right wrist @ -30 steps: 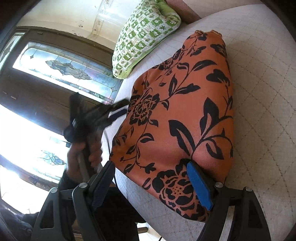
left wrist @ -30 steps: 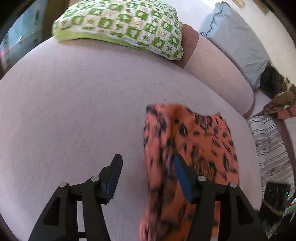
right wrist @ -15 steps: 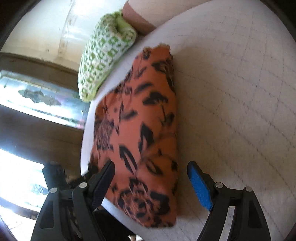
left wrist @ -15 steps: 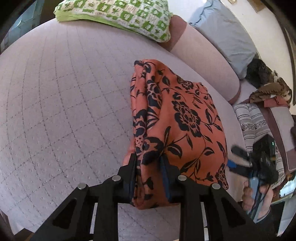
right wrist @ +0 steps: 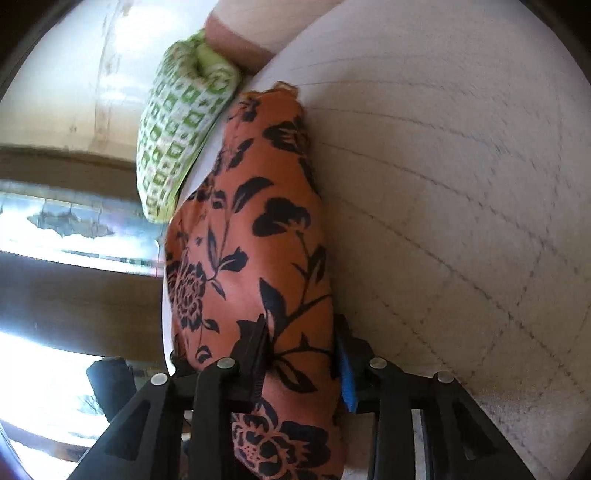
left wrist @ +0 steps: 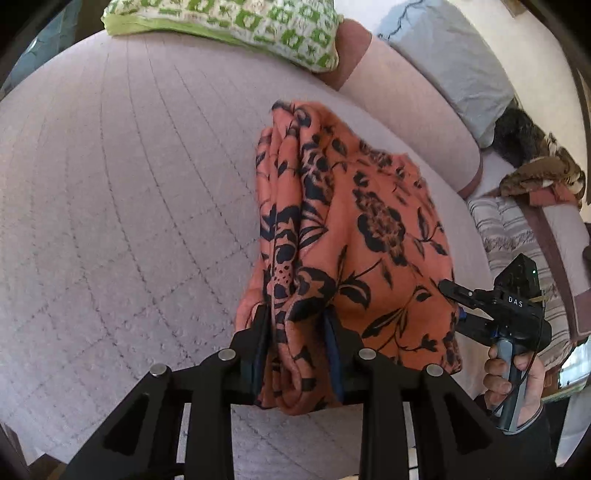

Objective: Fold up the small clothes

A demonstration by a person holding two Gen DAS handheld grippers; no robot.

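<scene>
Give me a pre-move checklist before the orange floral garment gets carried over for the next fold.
1. Left gripper shut on the orange floral garment: ok, cloth bunched between the jaws.
2. Right gripper shut on the garment: ok, near edge pinched.
3. Both grips on the same near end: ok, the right gripper sits at the near right corner in the left view.
4. Layers aligned: not ok, left edge is rumpled.
5. Quilted bed surface left of the garment free: ok.
6. Green patterned pillow clear of the garment's far end: cannot tell.
</scene>
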